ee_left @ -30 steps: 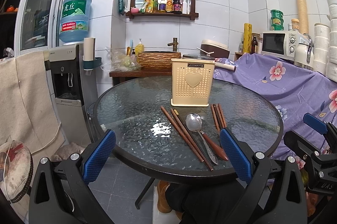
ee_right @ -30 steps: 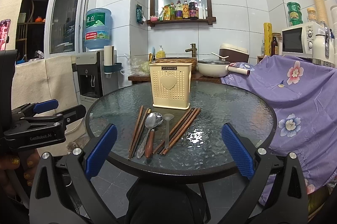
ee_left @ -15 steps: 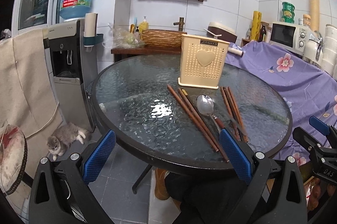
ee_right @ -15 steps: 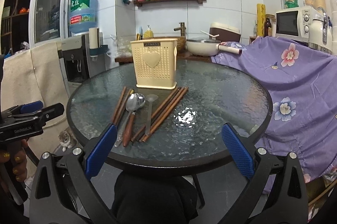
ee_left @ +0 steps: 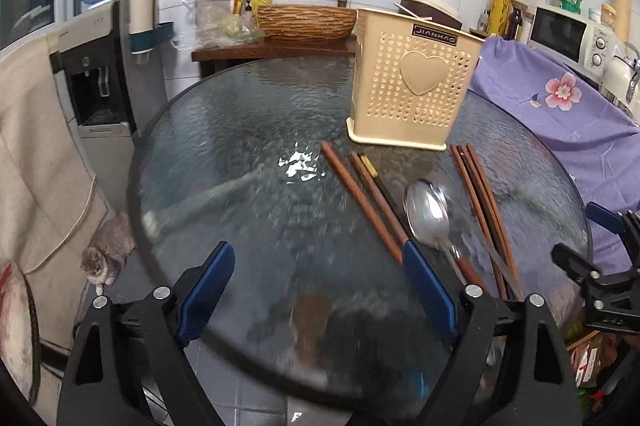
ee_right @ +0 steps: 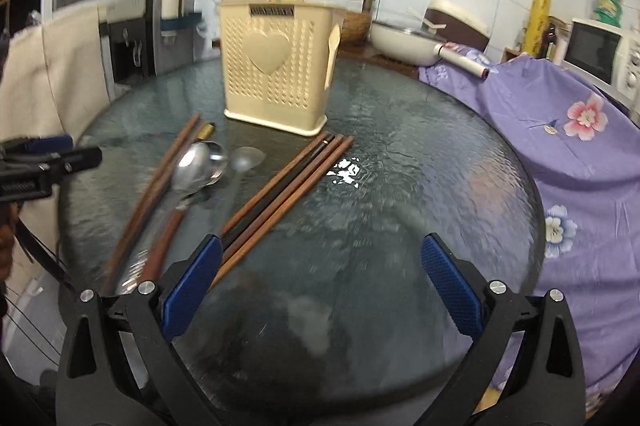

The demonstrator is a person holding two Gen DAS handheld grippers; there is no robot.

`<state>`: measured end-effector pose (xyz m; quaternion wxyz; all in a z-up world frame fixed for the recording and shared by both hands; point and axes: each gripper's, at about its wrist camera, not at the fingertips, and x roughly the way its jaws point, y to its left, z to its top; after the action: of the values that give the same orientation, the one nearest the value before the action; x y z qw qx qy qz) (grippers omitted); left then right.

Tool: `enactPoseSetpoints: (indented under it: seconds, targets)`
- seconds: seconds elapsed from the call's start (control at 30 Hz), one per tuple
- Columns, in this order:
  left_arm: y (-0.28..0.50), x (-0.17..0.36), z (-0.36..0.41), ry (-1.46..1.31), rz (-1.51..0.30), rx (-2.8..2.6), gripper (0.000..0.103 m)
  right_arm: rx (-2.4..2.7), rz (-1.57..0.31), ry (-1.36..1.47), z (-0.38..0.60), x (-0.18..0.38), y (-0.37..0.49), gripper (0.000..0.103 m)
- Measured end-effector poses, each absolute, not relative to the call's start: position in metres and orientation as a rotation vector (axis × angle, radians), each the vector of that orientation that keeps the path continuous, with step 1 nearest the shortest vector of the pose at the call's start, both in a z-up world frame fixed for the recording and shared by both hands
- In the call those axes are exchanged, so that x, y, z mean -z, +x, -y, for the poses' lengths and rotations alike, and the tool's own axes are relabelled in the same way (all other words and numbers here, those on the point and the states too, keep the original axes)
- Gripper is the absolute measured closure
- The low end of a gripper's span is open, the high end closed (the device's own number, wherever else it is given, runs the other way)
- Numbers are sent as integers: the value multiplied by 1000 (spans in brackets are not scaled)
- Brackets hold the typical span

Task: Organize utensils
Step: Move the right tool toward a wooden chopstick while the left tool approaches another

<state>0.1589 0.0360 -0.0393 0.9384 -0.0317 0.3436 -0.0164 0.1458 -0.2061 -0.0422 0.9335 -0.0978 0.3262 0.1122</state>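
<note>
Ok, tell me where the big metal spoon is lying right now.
The metal spoon lies on the glass table between two bundles of chopsticks, in front of the beige utensil holder, bowl toward it.

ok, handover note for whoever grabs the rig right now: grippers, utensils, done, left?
Left gripper: jaws closing, nothing between them, over the near part of the glass table.
Right gripper: open, empty.
Utensils: all flat on the table in front of the cream holder: metal spoon, small ladle-like spoon, left chopsticks, right chopsticks.
Done: nothing seen sticking out of the holder.
Left: pick up each utensil and stand it in the holder.
</note>
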Motion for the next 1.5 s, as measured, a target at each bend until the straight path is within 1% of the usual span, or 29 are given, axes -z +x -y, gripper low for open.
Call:
enactPoseSetpoints:
  seconds: [0.27, 0.43, 0.57, 0.73, 0.87, 1.0, 1.1, 1.2, 1.3, 1.37, 1.4, 1.43, 1.5]
  targets:
    - [212, 48, -17, 54, -774, 42, 21, -217, -785, -365, 178, 59, 214, 5]
    - [223, 63, -19, 121, -826, 33, 21, -200, -803, -402, 188, 59, 219, 5]
    - [222, 71, -42, 130, -857, -5, 20, -142, -843, -443, 213, 62, 219, 5]
    - [221, 58, -61, 54, -831, -34, 21, -212, -849, -285, 230, 49, 221, 5]
    - [238, 49, -41, 16, -805, 29, 20, -252, -861, -259, 207, 55, 236, 5]
    - [252, 58, -19, 104, -817, -5, 20, -254, -863, -261, 195, 63, 245, 5]
    - [249, 65, -28, 88, -840, 3, 19, -225, -894, -294, 207, 67, 245, 5]
    - [247, 68, -44, 113, -864, -57, 20, -187, -923, -257, 228, 65, 244, 5]
    - [249, 62, -57, 57, -865, -54, 21, -191, -916, -192, 236, 58, 248, 5]
    - [254, 56, -55, 39, -859, -36, 21, -208, -938, -155, 234, 57, 256, 8]
    - [257, 54, -52, 39, -857, -28, 21, -217, -953, -145, 231, 58, 261, 14]
    - [261, 51, -49, 38, -857, -15, 21, -213, -966, -142, 229, 60, 265, 22]
    - [270, 50, -46, 31, -867, -1, 21, -195, -990, -121, 227, 63, 273, 31]
